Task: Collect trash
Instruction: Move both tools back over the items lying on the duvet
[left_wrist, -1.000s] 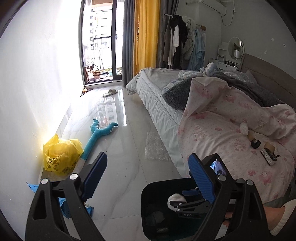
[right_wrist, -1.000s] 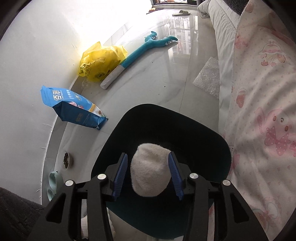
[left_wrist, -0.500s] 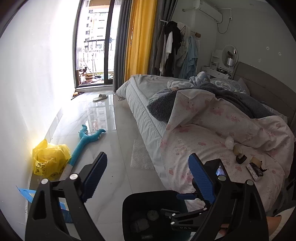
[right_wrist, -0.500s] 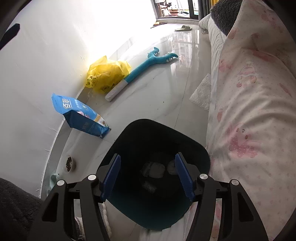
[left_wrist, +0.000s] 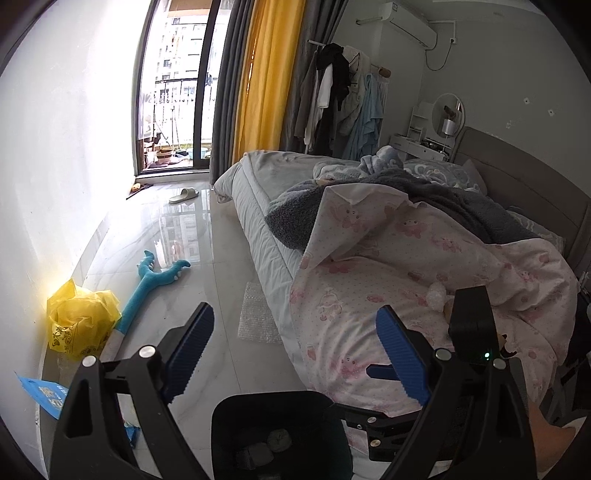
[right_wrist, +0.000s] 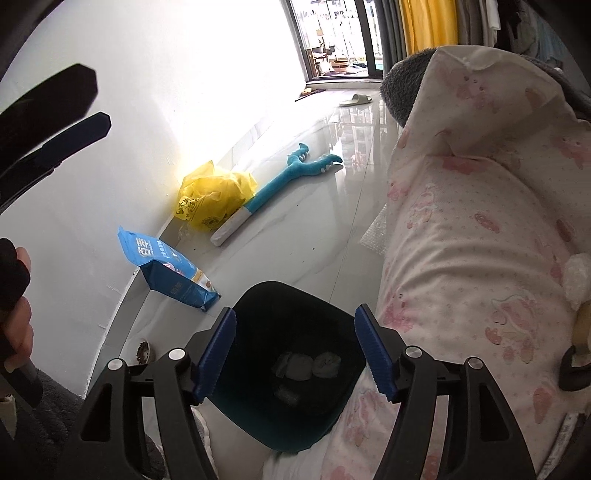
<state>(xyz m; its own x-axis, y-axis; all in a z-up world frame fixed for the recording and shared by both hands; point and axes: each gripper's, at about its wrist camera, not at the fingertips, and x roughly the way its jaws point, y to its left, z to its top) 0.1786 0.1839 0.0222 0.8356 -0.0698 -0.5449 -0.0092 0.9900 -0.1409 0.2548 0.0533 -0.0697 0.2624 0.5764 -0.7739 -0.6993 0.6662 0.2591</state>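
My right gripper (right_wrist: 295, 354) hangs above the dark bin (right_wrist: 255, 306), jaws parted and nothing between the blue pads; they have just been opening. Through the gap I look straight into the bin: pale crumpled wads of trash (right_wrist: 306, 365) lie on its bottom, well below the fingertips and not touching them. The bin stands on the glossy floor (right_wrist: 295, 229) close against the side of the bed, whose pink-patterned quilt (right_wrist: 461, 240) fills the right of the right wrist view. My left gripper (left_wrist: 295, 347) is spread wide and empty, held off to the left of the bin, pointing along the room toward the balcony door (left_wrist: 177, 92); in the left wrist view the bin (left_wrist: 280, 435) sits low between its fingers, with grey lumps visible inside. On the quilt near the right edge, a white bubble-wrap wad (right_wrist: 576, 280) rests beside a tape roll (right_wrist: 580, 332); neither is touched. On the floor by the wall: a yellow plastic bag (right_wrist: 214, 199), a blue food pouch (right_wrist: 166, 273) lying on its side, a teal plush wand (right_wrist: 288, 177), a small bowl of kibble (right_wrist: 142, 350). A sheet of bubble wrap (left_wrist: 258, 314) lies flat on the floor just beside the mattress edge. A slipper (left_wrist: 184, 194) sits near the door.
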